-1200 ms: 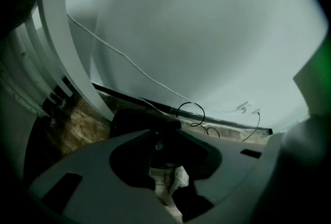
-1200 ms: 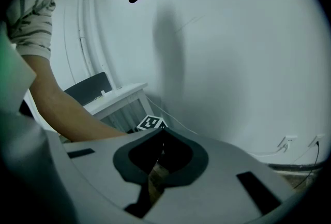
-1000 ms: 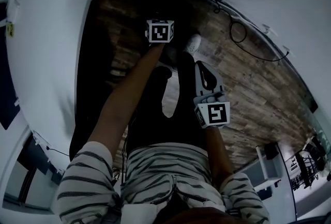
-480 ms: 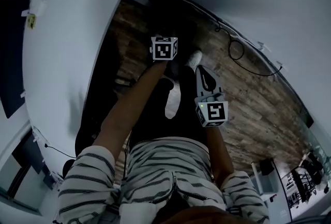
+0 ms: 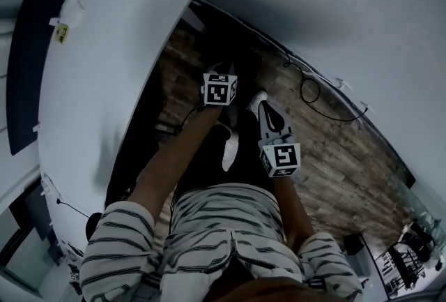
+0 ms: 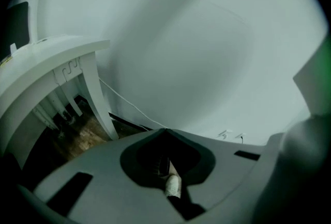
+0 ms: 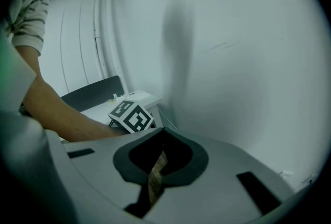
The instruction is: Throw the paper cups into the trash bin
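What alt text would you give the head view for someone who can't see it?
Seen from above, a person in a striped shirt holds two grippers topped with marker cubes over a wooden floor: the left gripper, jaws just closed empty, and the right gripper. A white table stands at left.

A big white table [image 5: 104,84] fills the upper left of the frame, a brown wood floor [image 5: 334,154] runs down to the lower right, and a black cable [image 5: 310,93] curls by the white wall [image 5: 362,21] at the upper right.
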`<state>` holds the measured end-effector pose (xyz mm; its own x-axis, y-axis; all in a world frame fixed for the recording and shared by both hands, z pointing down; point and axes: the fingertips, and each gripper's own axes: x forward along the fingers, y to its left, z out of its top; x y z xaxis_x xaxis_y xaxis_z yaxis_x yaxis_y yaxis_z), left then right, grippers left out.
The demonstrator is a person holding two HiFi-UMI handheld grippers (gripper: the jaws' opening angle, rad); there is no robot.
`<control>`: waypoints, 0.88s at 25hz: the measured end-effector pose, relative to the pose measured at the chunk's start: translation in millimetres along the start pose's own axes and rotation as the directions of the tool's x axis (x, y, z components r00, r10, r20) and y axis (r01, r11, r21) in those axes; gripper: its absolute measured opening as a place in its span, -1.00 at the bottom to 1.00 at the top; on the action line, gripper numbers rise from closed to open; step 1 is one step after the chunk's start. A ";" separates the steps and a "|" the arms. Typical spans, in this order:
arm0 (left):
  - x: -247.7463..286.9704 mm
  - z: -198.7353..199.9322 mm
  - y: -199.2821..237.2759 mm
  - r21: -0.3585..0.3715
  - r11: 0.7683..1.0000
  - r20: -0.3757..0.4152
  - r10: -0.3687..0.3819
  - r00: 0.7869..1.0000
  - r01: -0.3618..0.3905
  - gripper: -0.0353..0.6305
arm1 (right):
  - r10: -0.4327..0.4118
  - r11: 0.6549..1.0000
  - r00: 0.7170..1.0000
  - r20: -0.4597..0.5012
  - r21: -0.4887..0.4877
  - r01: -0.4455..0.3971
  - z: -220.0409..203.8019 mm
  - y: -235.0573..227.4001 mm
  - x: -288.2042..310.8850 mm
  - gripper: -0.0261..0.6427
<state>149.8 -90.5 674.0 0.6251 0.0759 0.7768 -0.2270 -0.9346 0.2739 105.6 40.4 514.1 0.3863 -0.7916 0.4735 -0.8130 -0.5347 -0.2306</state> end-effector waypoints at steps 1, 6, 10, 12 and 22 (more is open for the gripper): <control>-4.8 3.0 -0.4 -0.004 1.000 0.008 -0.003 1.000 0.003 -0.82 | 0.003 1.000 1.000 0.004 0.002 -0.003 4.1 0.6 0.0 -0.89; -29.7 24.5 -9.7 0.014 1.000 0.058 -0.004 0.998 0.003 -0.82 | 0.012 1.000 1.000 0.028 0.005 -0.012 25.9 -2.7 -1.1 -0.89; -60.6 35.4 -20.7 0.016 1.000 0.101 -0.005 0.995 0.003 -0.82 | 0.026 1.000 0.999 0.038 0.010 -0.027 40.7 1.2 -6.8 -0.89; -72.9 45.4 -23.6 0.024 1.000 0.130 -0.003 0.992 0.000 -0.82 | 0.028 1.000 0.998 0.051 0.011 -0.028 48.7 1.2 -7.4 -0.89; -148.8 81.7 -26.9 0.034 0.999 0.257 0.017 0.966 -0.027 -0.82 | 0.087 0.996 0.992 0.094 -0.022 -0.085 88.2 20.1 -14.0 -0.89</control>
<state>124.0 -105.0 504.7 0.7917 -0.0321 0.6100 -0.2181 -0.9477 0.2332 122.3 14.6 427.8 0.3534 -0.8592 0.3700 -0.8521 -0.4589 -0.2517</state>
